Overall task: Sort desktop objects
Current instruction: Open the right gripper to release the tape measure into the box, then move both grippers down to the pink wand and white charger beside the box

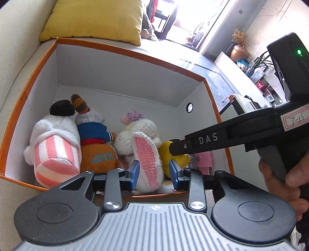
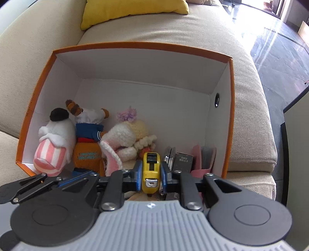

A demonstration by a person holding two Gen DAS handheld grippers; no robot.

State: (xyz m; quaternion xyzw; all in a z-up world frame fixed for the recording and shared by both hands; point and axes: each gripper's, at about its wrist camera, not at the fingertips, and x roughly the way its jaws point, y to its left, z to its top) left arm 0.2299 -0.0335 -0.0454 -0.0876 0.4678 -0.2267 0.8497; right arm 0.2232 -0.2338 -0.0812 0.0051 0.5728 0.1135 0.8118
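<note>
An orange-rimmed white box (image 1: 123,52) (image 2: 143,45) sits on a beige sofa. Inside stand a pink-striped plush (image 1: 55,152) (image 2: 51,152), an orange bear plush (image 1: 98,152) (image 2: 87,152) and a white crocheted rabbit (image 1: 143,135) (image 2: 123,139). My right gripper (image 2: 151,173) is shut on a yellow tape measure (image 2: 151,170) inside the box near its front wall; in the left wrist view its black arm (image 1: 212,138) reaches in from the right over the tape measure (image 1: 173,154). My left gripper (image 1: 154,170) straddles the rabbit's pink ear (image 1: 146,154), jaws apart.
A yellow cushion (image 1: 94,19) (image 2: 131,9) lies behind the box. Dark metal items (image 2: 179,160) and a pink holder (image 2: 200,164) fill the box's right front corner. The back half of the box floor (image 2: 170,119) is bare. A glossy floor (image 2: 280,48) lies to the right.
</note>
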